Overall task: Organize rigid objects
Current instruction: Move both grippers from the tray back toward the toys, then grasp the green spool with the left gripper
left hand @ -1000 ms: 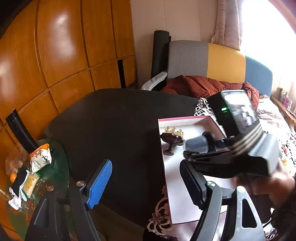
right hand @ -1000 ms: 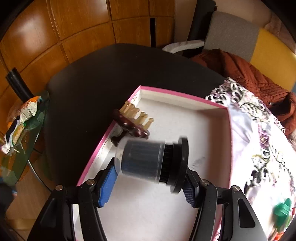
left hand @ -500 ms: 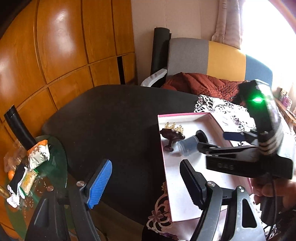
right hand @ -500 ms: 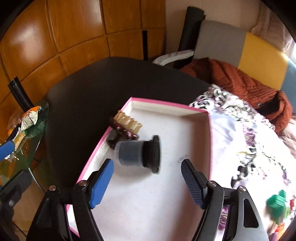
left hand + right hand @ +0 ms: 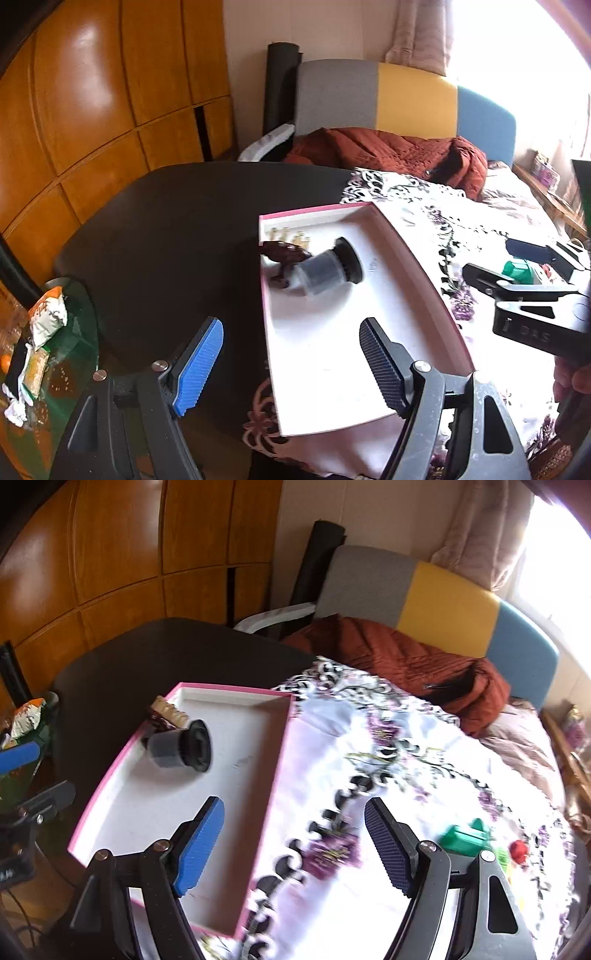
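Cylindrical grey-and-black capped container [image 5: 181, 747] lies on its side at the far left of the pink-rimmed white tray [image 5: 236, 696], against the dark-brown comb [image 5: 164, 710], so I spread my empty right gripper [image 5: 293, 843] wider over the patterned cloth [image 5: 406, 738] near the green block [image 5: 463, 836], with my left gripper [image 5: 291, 362] open and empty over the tray's near edge.
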Tool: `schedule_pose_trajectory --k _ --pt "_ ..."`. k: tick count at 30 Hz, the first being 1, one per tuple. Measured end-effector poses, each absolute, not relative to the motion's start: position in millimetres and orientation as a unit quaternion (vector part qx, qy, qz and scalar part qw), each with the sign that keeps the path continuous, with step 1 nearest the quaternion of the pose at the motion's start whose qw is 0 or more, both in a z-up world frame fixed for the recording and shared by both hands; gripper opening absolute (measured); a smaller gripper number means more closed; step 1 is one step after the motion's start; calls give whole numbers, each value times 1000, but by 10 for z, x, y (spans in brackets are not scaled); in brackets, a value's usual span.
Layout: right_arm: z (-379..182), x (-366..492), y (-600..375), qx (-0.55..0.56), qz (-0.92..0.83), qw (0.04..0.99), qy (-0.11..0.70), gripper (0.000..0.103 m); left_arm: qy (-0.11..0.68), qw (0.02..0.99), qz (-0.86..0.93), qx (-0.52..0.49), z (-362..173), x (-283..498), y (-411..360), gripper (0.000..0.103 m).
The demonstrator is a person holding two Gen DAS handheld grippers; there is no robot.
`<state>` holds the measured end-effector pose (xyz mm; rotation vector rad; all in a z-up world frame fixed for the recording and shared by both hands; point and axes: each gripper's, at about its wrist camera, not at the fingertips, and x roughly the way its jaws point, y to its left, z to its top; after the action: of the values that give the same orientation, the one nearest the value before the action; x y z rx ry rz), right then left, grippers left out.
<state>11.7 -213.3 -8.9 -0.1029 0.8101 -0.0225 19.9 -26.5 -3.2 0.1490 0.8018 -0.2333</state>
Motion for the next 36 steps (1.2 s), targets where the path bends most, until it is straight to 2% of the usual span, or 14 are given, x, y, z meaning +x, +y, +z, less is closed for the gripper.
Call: schedule_pose_trajectory --k 14,28,33,36 --pt "151 -401 -2673 -47 -74 929 359 84 394 896 -177 106 -14 118 -871 78" --pt "80 -568 -3201 -37 -122 921 367 88 403 872 -251 121 -12 126 -1548 78" --pt "6 -592 -3701 -23 -170 912 373 88 419 859 -268 121 -89 161 -1781 78" --pt "-44 -663 -4208 29 -229 901 368 88 432 849 -279 119 -156 202 -1924 78"
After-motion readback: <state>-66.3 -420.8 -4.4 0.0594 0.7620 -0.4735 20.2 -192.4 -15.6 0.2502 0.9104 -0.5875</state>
